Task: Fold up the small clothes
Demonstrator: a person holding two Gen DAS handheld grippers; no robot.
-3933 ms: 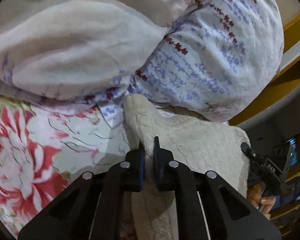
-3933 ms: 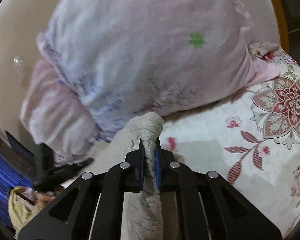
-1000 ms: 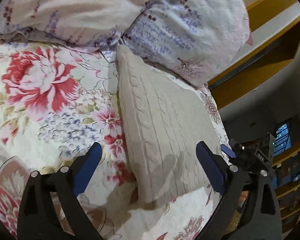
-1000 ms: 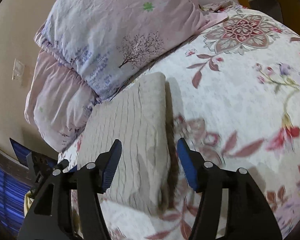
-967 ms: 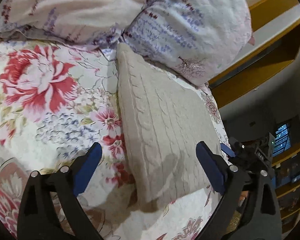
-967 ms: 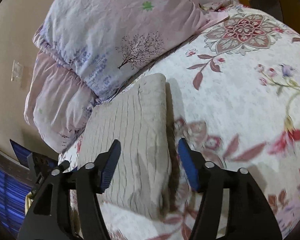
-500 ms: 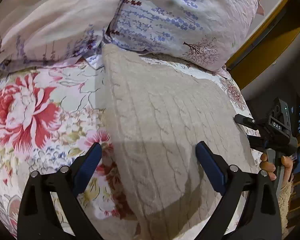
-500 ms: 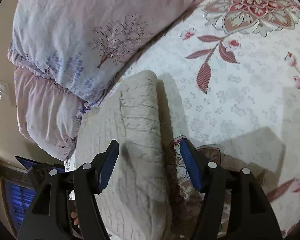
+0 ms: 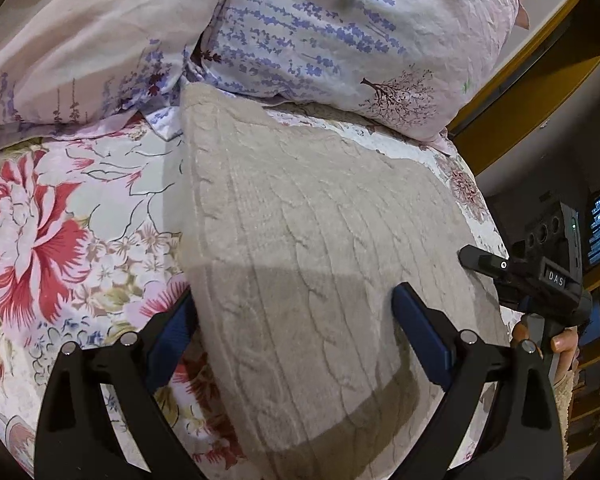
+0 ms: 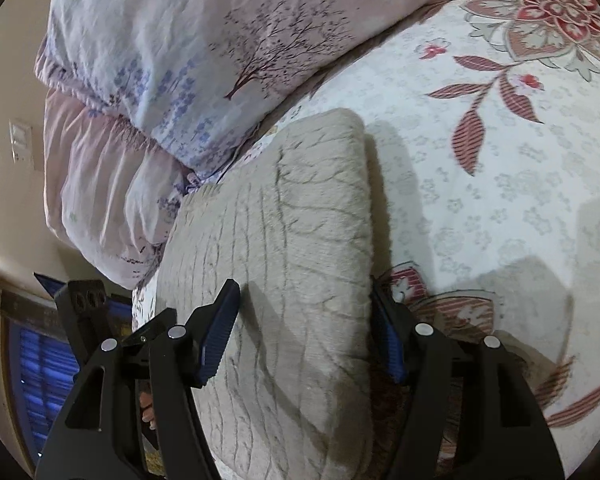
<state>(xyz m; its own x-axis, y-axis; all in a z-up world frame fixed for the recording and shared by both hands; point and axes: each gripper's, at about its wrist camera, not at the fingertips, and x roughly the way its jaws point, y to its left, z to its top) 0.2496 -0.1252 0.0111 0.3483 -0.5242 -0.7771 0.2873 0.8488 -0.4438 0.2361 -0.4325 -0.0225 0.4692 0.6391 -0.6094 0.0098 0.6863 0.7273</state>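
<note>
A beige cable-knit garment [image 9: 312, 248] lies folded flat on the floral bedspread [image 9: 60, 216], its far end against the pillows. My left gripper [image 9: 296, 332] is open and empty, low over the garment's near left edge, one finger on each side of that edge. My right gripper [image 10: 304, 332] is open and empty, straddling the garment's [image 10: 284, 248] right folded edge. The right gripper also shows in the left wrist view [image 9: 540, 276], at the garment's right side.
Two pillows [image 9: 340, 36] lie at the head of the bed, also seen in the right wrist view [image 10: 204, 48]. A yellow wooden frame [image 9: 532, 88] stands beyond the bed's right edge. The bedspread [image 10: 500, 160] stretches open to the right of the garment.
Both grippers let go of the garment and opened wide. It now lies flat. Both have since lowered and moved forward over its near edges.
</note>
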